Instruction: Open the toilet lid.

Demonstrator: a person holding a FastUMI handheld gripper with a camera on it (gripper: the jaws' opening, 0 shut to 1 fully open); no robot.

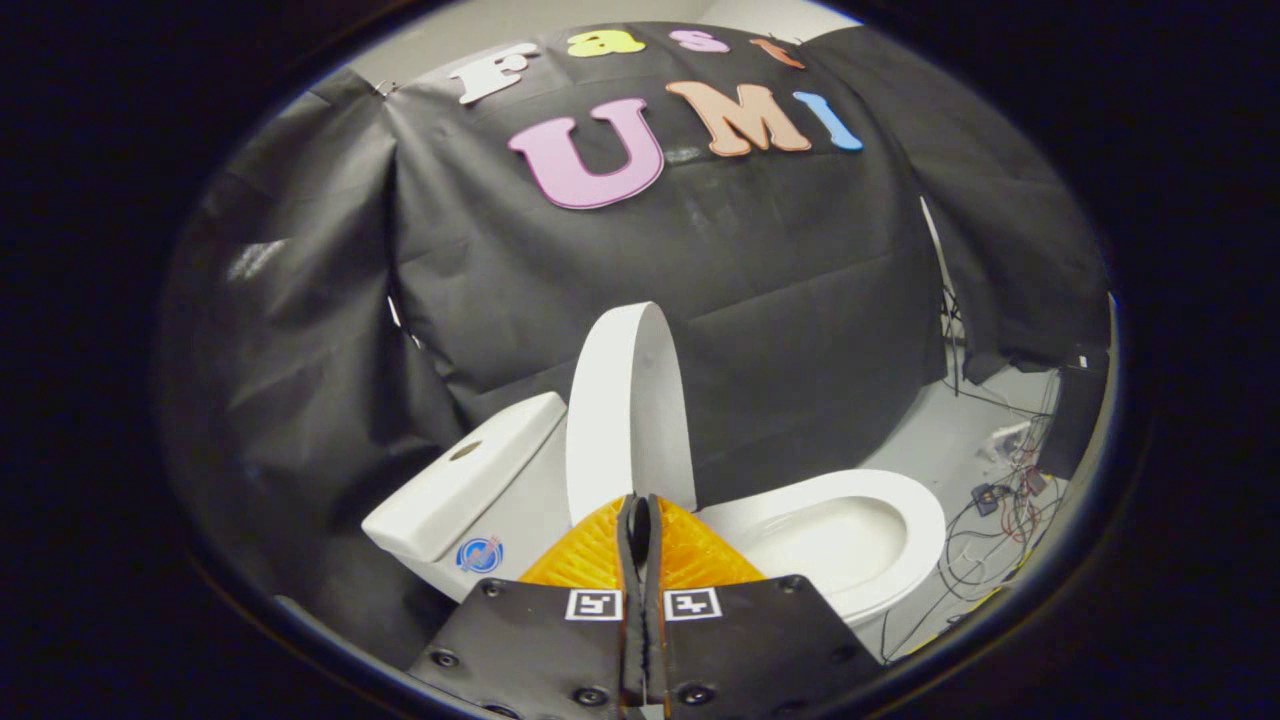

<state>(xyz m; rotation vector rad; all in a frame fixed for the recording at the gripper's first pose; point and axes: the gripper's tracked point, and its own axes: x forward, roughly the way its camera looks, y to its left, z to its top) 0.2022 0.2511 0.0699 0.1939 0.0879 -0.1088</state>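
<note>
A white toilet stands ahead of me, with its tank (pixel 470 480) to the left and its seat ring (pixel 900 520) and open bowl to the right. The white lid (pixel 625 410) stands raised almost upright between tank and bowl, seen nearly edge-on. My gripper (pixel 640 515) sits just in front of the lid's lower part, its two fingers pressed together with nothing held between them. Whether the fingertips touch the lid I cannot tell.
Black cloth walls close in the booth behind and to the left of the toilet. On the pale floor to the right lie tangled cables (pixel 1005 500) and a dark box (pixel 1075 410).
</note>
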